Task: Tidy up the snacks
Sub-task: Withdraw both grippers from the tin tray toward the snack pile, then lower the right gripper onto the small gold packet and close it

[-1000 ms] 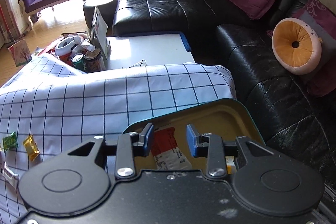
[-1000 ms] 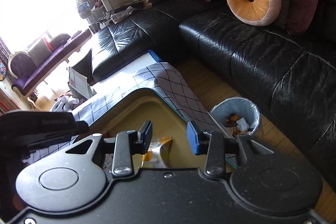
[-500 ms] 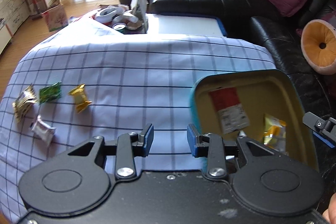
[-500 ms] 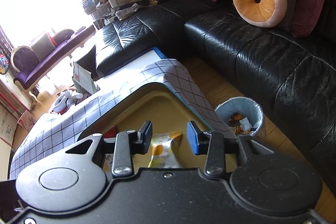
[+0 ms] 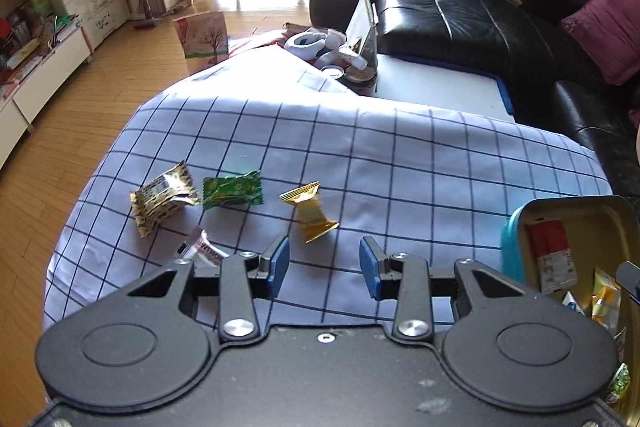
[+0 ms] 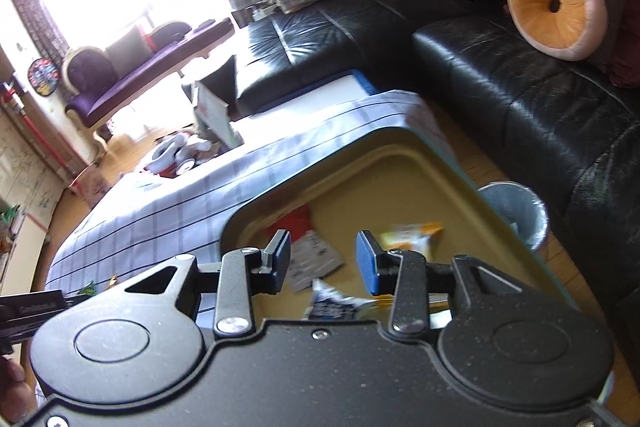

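Observation:
Several wrapped snacks lie on the checked cloth (image 5: 400, 155): a gold packet (image 5: 310, 213), a green packet (image 5: 232, 190), a dark patterned packet (image 5: 164, 197) and a white one (image 5: 202, 250) partly behind my left gripper. My left gripper (image 5: 324, 261) hovers just short of the gold packet, its jaws opening with nothing between them. A teal tin (image 5: 510, 247) with a gold inside holds a red-and-white packet (image 5: 554, 255) and others at the right. My right gripper (image 6: 323, 259) hangs open over that tin (image 6: 400, 147), above its packets (image 6: 316, 259), holding nothing.
A black leather sofa (image 6: 520, 99) with pink and round orange cushions (image 6: 556, 13) runs along the right. A grey waste bin (image 6: 516, 211) stands on the floor beside the table. Bottles and a calendar (image 5: 352, 55) crowd the far table end. Wooden floor lies to the left.
My left gripper swung left from over the tin to the loose snacks on the cloth and its jaws widened. My right gripper shifted slightly over the tin, still open.

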Demonstrator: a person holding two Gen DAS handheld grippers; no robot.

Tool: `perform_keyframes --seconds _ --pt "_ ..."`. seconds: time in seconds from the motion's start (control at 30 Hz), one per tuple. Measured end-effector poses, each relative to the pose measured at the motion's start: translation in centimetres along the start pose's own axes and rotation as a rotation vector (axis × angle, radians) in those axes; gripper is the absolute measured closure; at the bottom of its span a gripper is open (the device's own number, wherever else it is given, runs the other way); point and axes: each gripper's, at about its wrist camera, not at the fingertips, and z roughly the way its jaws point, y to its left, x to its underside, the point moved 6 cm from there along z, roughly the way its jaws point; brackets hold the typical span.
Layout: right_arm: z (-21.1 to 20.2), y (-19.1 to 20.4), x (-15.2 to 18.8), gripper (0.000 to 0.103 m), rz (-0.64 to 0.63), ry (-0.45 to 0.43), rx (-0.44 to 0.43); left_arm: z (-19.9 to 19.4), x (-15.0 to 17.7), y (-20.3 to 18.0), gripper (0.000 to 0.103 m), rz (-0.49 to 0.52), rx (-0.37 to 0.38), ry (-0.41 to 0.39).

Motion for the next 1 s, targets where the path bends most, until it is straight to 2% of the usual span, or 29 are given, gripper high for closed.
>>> perform_keyframes --seconds 0.37,0.53,0.7,0.9,1.0 --pt "1.7 5.0 1.5 0.055 -0.06 0.045 -0.037 1.8 -0.2 4.8 0.064 -0.053 0.013 0.04" --pt "2.5 7.4 2.5 0.055 -0.092 0.069 -0.053 2.3 -0.4 7.8 0.064 -0.104 0.014 0.05" --pt "3.2 10.1 3.6 0.055 -0.125 0.094 -0.078 3.4 -0.4 11.1 0.063 -0.159 -0.02 0.077" --pt "4.0 13.1 5.1 0.055 -0.16 0.128 -0.108 4.9 0.0 15.2 0.062 -0.268 0.022 0.123" --pt "4.5 14.5 6.0 0.055 -0.173 0.148 -0.121 5.4 0.3 16.8 0.062 -0.296 0.01 0.138"
